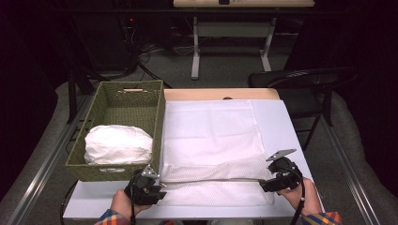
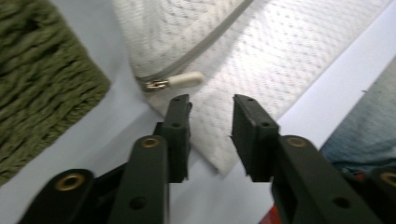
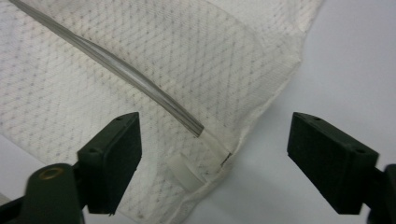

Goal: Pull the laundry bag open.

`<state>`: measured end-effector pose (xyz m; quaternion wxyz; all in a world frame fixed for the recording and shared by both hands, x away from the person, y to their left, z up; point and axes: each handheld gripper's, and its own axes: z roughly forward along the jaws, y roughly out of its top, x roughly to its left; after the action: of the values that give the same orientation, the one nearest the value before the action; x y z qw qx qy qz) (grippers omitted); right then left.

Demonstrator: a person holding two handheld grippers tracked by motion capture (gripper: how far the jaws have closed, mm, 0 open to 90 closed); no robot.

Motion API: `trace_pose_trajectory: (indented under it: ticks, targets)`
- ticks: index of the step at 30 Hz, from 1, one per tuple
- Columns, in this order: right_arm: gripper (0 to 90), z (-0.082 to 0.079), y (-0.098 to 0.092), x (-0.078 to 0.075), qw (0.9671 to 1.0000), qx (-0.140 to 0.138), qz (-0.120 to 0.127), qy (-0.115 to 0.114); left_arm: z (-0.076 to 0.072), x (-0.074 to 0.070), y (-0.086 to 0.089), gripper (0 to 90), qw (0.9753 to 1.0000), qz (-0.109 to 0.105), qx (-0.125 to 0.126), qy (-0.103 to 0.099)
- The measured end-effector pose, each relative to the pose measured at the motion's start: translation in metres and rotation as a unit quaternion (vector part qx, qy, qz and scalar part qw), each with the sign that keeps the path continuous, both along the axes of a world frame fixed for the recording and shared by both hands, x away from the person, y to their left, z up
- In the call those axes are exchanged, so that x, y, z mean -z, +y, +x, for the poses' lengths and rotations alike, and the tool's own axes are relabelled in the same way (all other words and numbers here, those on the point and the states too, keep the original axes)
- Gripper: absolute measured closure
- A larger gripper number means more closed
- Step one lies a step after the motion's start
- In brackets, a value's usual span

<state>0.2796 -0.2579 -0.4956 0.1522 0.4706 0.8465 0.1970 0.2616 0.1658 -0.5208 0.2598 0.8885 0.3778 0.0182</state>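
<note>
lying flat on the tabletop (image 1: 291,126), near edge folded, white mesh laundry bag (image 1: 211,140) with grey zipper (image 1: 211,180) running between both ends. hovering at the zipper pull (image 2: 180,80), left gripper (image 2: 211,105), jaws parted, not touching mesh. spread wide at the opposite corner, right gripper (image 3: 212,133), straddling the zipper's end, gripping nothing. sitting just left of the bag, green woven basket (image 1: 101,105) holding a white bundle (image 1: 117,144).

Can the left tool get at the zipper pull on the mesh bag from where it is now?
Probably yes. The left tool is open, and the zipper pull lies bare on the mesh bag just past its jaws, with nothing between them.
</note>
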Motion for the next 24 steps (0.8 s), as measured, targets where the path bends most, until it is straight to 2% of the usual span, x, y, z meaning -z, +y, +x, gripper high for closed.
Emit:
trace_pose_trajectory:
  ticks: [1, 4, 5, 9, 11, 13, 16, 19, 23, 24]
  targets:
    - [15.8, 0.0, 0.001, 0.0, 1.0, -0.004, 0.003, 0.0, 0.0, 0.0, -0.001, 63.8, 1.0, 0.002, 0.002, 0.001]
    - [14.8, 0.002, 0.003, 0.0, 0.9999, -0.009, 0.011, -0.003, -0.001, 0.002, -0.003, 56.7, 0.9998, -0.008, 0.014, 0.013]
    - [14.4, 0.001, 0.004, -0.002, 0.9999, -0.011, 0.012, -0.001, -0.002, 0.002, -0.003, 53.8, 0.9998, -0.011, 0.012, 0.012]
    - [13.8, 0.001, 0.009, -0.006, 0.9995, -0.021, 0.021, -0.012, -0.005, -0.005, 0.005, 41.4, 1.0, -0.003, 0.001, -0.008]
    - [13.5, 0.0, 0.011, -0.007, 0.9992, -0.029, 0.025, -0.012, -0.007, -0.008, 0.013, 37.4, 0.9999, -0.009, -0.008, -0.012]
    - [11.1, -0.001, 0.011, -0.006, 0.9989, -0.035, 0.028, -0.012, -0.009, -0.011, 0.02, 32.5, 0.9997, -0.022, -0.004, -0.013]
    - [4.8, 0.001, 0.011, -0.003, 0.9985, -0.043, 0.034, -0.004, -0.012, -0.016, 0.024, 27.9, 0.9986, -0.021, 0.007, -0.049]
    - [0.0, 0.004, 0.012, -0.002, 0.9972, -0.056, 0.048, -0.005, -0.013, -0.018, 0.029, 21.4, 0.9984, -0.024, 0.01, -0.051]
    - [0.0, 0.007, 0.023, -0.005, 0.9947, -0.084, 0.057, -0.016, -0.014, -0.018, 0.036, 15.7, 0.9984, -0.024, 0.004, -0.05]
    - [0.0, 0.008, 0.026, -0.006, 0.9938, -0.093, 0.061, -0.012, -0.015, -0.018, 0.038, 15.1, 0.9984, -0.027, 0.001, -0.05]
